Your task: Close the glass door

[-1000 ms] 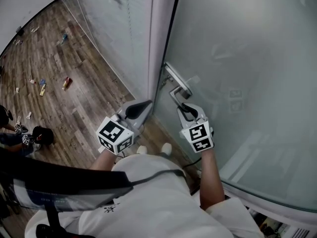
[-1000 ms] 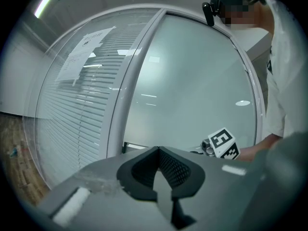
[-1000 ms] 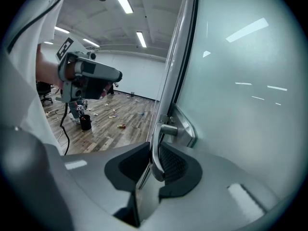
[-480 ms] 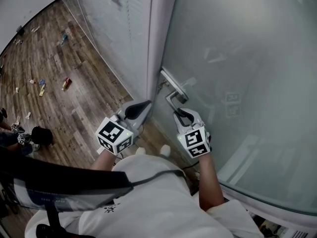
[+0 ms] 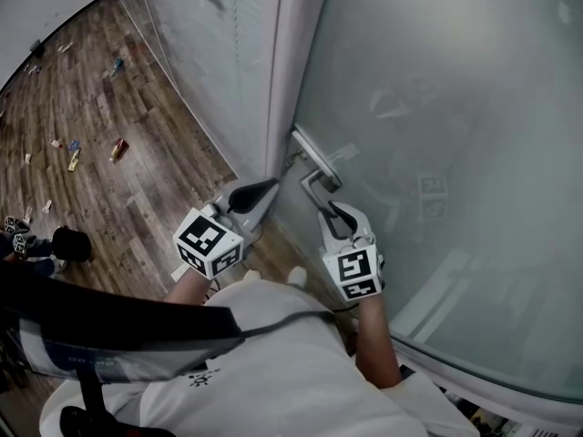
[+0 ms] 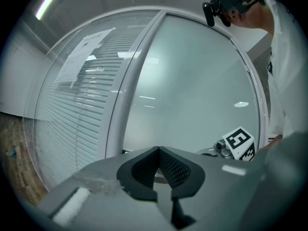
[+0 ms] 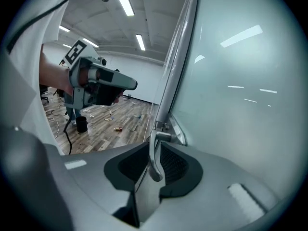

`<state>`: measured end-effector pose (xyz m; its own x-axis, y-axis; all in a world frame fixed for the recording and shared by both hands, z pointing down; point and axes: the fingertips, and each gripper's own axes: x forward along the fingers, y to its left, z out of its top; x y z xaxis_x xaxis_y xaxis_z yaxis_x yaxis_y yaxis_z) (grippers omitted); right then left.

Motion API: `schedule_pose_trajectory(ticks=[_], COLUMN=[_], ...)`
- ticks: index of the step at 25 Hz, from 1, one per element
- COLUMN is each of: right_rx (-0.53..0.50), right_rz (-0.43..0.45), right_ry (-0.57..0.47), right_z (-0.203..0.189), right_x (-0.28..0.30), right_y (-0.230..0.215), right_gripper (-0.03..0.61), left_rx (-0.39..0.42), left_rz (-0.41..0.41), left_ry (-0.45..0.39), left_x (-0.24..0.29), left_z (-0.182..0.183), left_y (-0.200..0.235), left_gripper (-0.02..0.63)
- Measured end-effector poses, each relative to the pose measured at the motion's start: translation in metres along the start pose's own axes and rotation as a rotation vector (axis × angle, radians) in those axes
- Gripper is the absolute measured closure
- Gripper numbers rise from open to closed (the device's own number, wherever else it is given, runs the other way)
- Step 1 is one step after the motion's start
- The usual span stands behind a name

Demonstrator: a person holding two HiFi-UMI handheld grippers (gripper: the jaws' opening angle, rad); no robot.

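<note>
Straddling a bent silver metal door lever with one pair of jaws

The grey plastic right gripper, with black ribbed pads inside its jaws, has the lever standing upright between them. Its jaws are only a little way apart, hardly wider than the thin lever, and have just been easing open. The pads seem to lie against the lever's two sides, though the wide-angle view foreshortens them too much to be sure they press. In the head view this gripper reaches forward from the person's right forearm to the lever, and its black-and-white marker cube faces the camera.

The matching grey left gripper has its jaw tips together with nothing between them. It sits just left of the other gripper and points at the foot of the tall white upright frame post.

The large frosted glass door fills the right of the head view, and its handle edge stands just beside the post. The lever springs from a long silver backplate at that edge.

Left of the post runs a clear glass wall backed by white slatted blinds, with a printed paper sheet stuck high on it. Below lies a brown wood-plank floor strewn with small bits of coloured litter. Long ceiling strip lights burn overhead.
</note>
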<state>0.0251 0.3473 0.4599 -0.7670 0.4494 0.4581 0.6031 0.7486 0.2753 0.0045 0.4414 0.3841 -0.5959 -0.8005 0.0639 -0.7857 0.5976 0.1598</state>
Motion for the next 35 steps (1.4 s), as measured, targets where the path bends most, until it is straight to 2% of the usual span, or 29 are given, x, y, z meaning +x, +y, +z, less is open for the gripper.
schedule_pose_trajectory(ticks=[3,5,8,15,27,35], right_rx=[0.066,0.133,0.224,0.275,0.350,0.336], right_rz=[0.006,0.011,0.021,0.002,-0.064,-0.065], right_ry=[-0.069,-0.133,-0.216,-0.313,-0.316,-0.284], right_z=[0.015,0.025,0.036,0.053,0.044,0.038], right_x=[-0.012,-0.021,-0.036,-0.072,-0.082,-0.074], right_y=[-0.002,-0.004,-0.005,-0.002,-0.017,-0.019], right_gripper=[0.500,0.549,0.555,0.560,0.571,0.571], left_rx=[0.002,0.004,0.008,0.016,0.001,0.000], left_rz=[-0.009,-0.018,-0.030,-0.069,-0.094,-0.088], left_ry=[-0.009,-0.012,-0.012,-0.029,-0.029,-0.027], left_x=[0.002,0.005,0.009,0.013,0.019,0.023], left_z=[0.003,0.003,0.004,0.014,0.013,0.010], left_y=[-0.001,-0.003,-0.005,-0.019,-0.033,-0.027], left_gripper=[0.611,0.611,0.611,0.611,0.611,0.611])
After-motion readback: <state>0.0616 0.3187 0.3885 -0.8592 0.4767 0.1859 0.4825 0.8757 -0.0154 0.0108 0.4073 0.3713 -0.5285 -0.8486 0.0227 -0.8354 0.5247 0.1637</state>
